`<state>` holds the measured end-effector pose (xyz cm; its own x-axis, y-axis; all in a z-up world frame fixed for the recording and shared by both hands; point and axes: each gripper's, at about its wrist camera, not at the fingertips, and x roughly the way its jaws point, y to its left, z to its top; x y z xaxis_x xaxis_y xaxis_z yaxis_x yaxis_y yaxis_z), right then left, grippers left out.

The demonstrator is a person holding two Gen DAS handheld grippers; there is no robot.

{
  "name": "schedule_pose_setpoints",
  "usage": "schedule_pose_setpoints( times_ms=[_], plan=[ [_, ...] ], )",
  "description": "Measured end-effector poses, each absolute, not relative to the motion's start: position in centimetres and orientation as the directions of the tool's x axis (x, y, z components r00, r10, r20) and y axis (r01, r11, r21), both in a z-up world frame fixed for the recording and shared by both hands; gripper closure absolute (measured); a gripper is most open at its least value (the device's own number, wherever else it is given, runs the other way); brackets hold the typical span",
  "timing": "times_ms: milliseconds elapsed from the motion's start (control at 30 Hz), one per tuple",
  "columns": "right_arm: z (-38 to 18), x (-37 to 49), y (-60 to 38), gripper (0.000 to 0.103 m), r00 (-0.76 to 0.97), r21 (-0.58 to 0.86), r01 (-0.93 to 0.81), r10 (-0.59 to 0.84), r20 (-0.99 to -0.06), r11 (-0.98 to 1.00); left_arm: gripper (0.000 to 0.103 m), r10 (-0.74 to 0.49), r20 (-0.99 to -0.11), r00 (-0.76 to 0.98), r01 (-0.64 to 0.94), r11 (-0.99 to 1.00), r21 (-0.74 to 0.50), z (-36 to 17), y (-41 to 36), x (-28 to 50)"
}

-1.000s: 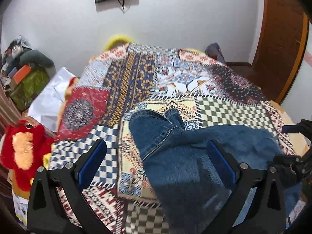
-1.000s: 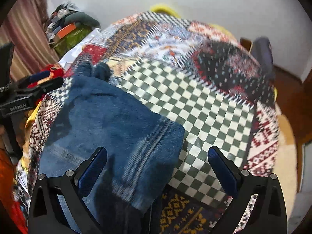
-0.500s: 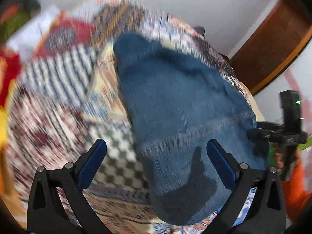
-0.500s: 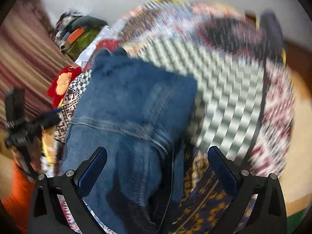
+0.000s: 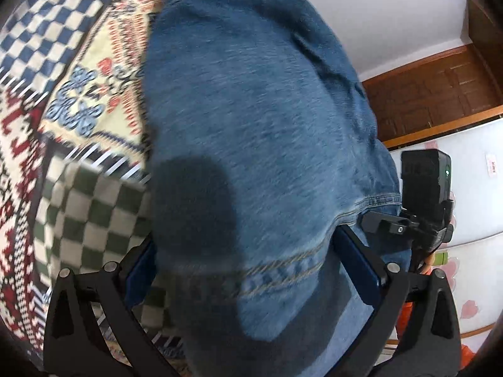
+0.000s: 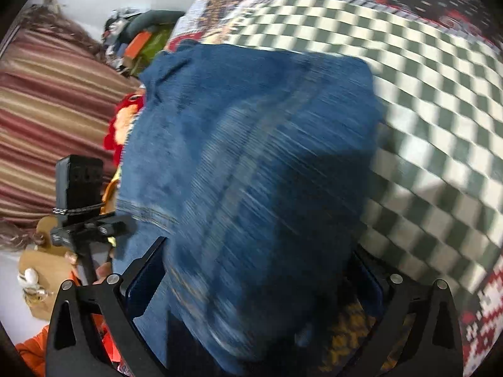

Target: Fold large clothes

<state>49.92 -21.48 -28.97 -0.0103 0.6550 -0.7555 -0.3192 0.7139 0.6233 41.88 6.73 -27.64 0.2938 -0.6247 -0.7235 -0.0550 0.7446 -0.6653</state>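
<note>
On the patchwork bedspread, in the left wrist view, folded blue jeans run from 12 to 6 o'clock; bare cover lies at 9 o'clock. The left gripper has its jaws spread wide over the stitched hem.

In the right wrist view, the blurred denim fills the centre, with checkered cover free at 3 o'clock. The right gripper is likewise spread apart astride the denim.

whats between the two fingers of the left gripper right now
The folded jeans fill the gap of the open left gripper, lying on the patchwork bedspread; the left wrist view shows it.
</note>
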Motion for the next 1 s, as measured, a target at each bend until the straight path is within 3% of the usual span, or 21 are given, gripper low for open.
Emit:
schedule_pose_setpoints(
  times_ms=[100, 167, 233, 367, 567, 1000],
  plan=[
    [-28.9, 50.1, -20.7, 0.003, -0.003, 0.621, -0.304, 0.651, -0.759, 0.723, 0.002, -0.626, -0.72, 0.299, -0.065, 0.74, -0.67, -27.6, 6.3, 42.1],
    [-28.6, 50.0, -20.8, 0.023, 0.005, 0.627, -0.292, 0.656, -0.754, 0.723, 0.014, -0.618, -0.724, 0.307, -0.062, 0.746, -0.663, -27.5, 6.2, 41.9],
    [-28.3, 49.7, -21.1, 0.038, 0.0, 0.652, -0.268, 0.677, -0.736, 0.709, 0.022, -0.61, -0.722, 0.325, -0.041, 0.754, -0.655, -26.7, 6.4, 41.2],
    [-26.9, 48.8, -20.9, 0.052, 0.005, 0.659, -0.25, 0.681, -0.732, 0.709, 0.037, -0.593, -0.726, 0.348, 0.0, 0.775, -0.632, -24.7, 6.0, 40.0],
    [-22.1, 46.8, -18.7, 0.06, 0.062, 0.617, -0.328, 0.668, -0.741, 0.715, 0.042, -0.531, -0.727, 0.436, 0.092, 0.83, -0.55, -19.1, 6.5, 37.6],
    [-10.3, 43.0, -11.7, 0.06, 0.172, 0.562, -0.502, 0.713, -0.68, 0.657, 0.042, -0.464, -0.628, 0.625, 0.126, 0.854, -0.505, -8.8, 14.0, 32.1]
  ],
)
